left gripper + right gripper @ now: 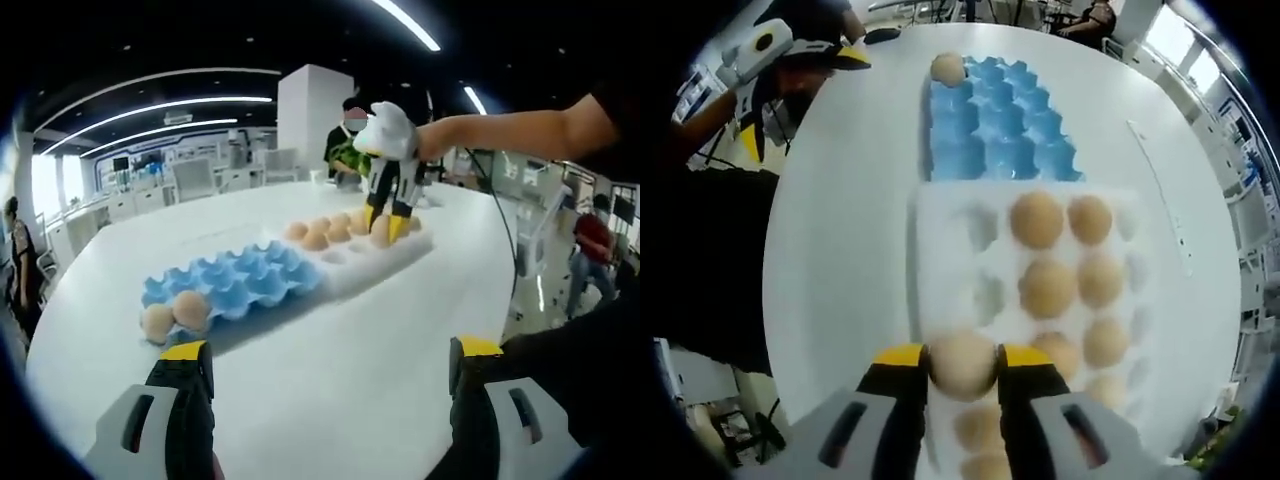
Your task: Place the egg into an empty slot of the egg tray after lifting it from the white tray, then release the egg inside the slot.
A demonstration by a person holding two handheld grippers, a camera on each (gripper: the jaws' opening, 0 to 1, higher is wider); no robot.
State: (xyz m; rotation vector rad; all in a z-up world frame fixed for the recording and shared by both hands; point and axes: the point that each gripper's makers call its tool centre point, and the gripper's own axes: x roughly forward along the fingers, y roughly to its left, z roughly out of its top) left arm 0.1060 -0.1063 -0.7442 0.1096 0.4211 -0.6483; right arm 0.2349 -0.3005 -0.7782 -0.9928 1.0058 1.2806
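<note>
the egg (962, 364) sits between the yellow-tipped jaws of the right tongs (962, 362), pinched on both sides, over the near end of the white tray (940, 215). in the left gripper view the same right tongs (384, 228) come down from above onto the white tray (375, 262), held by a person's white-gloved hand (388, 132), with the egg (380, 232) between the yellow tips.

white tray in the right gripper view: brown eggs in two columns on its right side, e.g. one at the far end (1037, 220) and one beside it (1090, 218); cups down the left column look empty. whether the gripped egg is lifted or still resting in its cup, cannot tell.

blue egg tray (995, 120) lies just beyond the white tray, touching or nearly touching it end to end. one egg (948, 69) in its far left corner slot, other slots visible are empty. in the left gripper view the blue egg tray (235, 282) shows two eggs at its near corner (190, 310), (157, 322).

left tongs (330, 362) are spread wide, nothing between the jaws, hovering above bare white tabletop (330, 400) short of the trays. in the right gripper view the left tongs (805, 50) appear at the upper left, well apart from the trays.

background: an office hall with ceiling light strips, people standing beyond the tabletop.
</note>
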